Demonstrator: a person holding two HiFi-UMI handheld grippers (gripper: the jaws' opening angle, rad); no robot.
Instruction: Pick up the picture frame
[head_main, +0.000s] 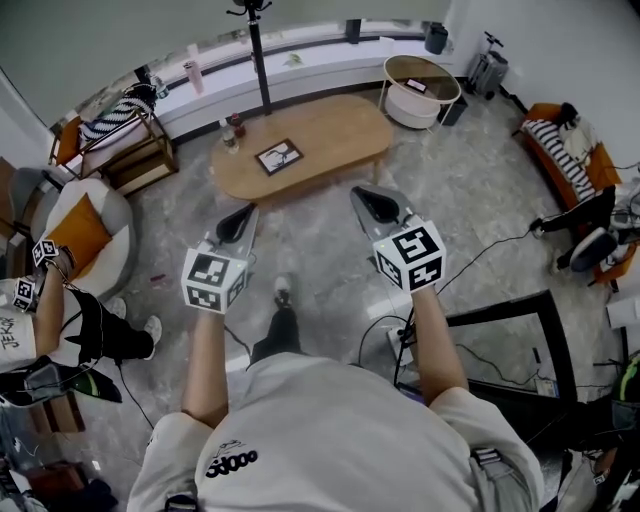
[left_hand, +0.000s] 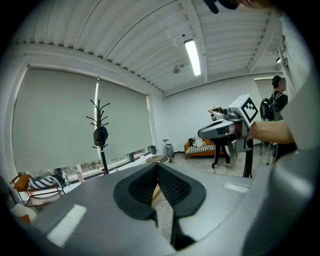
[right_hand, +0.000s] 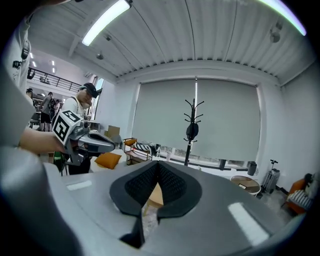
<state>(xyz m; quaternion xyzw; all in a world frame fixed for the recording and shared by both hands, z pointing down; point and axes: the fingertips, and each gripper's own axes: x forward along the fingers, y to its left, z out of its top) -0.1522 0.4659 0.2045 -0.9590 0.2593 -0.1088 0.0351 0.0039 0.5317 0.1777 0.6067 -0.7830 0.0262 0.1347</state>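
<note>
Resting flat on the oval wooden counter (head_main: 345, 130), the picture frame (head_main: 279, 157) lies left of centre, well apart from both tools. The left tongs (head_main: 238, 220) and the right tongs (head_main: 374, 203) hang over the floor short of the counter, each with jaws closed together and empty.

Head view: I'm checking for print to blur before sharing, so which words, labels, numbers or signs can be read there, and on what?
"53000", roughly, in stylised dark print on the back of the wearer's white shirt.
Dark print on the white top of the person at left: too blurred to read.
Left marker cube and right marker cube: square patterns only, no letters.
Picture frame: too small to read.
</note>
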